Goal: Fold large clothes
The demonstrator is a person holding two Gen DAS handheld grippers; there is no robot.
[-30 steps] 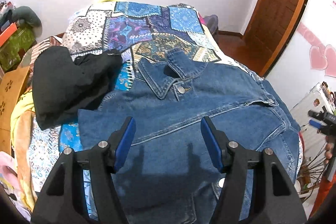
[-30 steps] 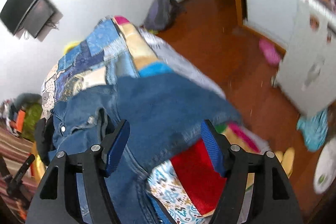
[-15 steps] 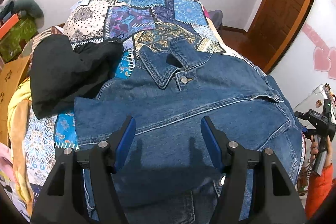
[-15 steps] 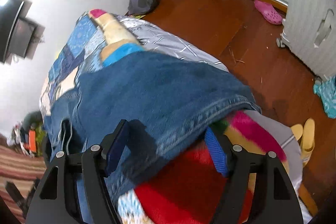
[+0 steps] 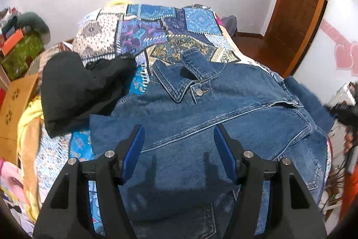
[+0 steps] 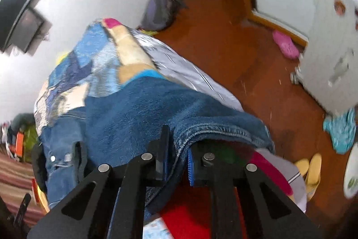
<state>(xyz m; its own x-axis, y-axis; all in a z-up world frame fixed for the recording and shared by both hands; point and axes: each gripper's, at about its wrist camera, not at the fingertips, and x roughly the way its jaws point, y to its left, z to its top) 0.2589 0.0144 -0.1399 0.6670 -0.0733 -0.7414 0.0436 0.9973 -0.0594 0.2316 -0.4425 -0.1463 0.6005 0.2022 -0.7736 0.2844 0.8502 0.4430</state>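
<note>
The right gripper (image 6: 176, 162) has just been closing and now pinches the hem edge of the blue denim jacket (image 5: 201, 109), which lies spread on the patchwork bed cover (image 5: 156, 28) ahead of both grippers. The left gripper (image 5: 179, 149) hangs with jaws apart above the cloth, holding nothing. The bite looks thin, near the stitched border, so heavy denim may slip out when lifted. With one side only held, the fold may go crooked, or drag the crumpled black garment (image 5: 80, 86) left of the left gripper.

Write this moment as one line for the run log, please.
stage: first grasp | right gripper: jaws just closed on denim jacket sleeve edge | left gripper: open above jacket | jacket: flat on bed
</note>
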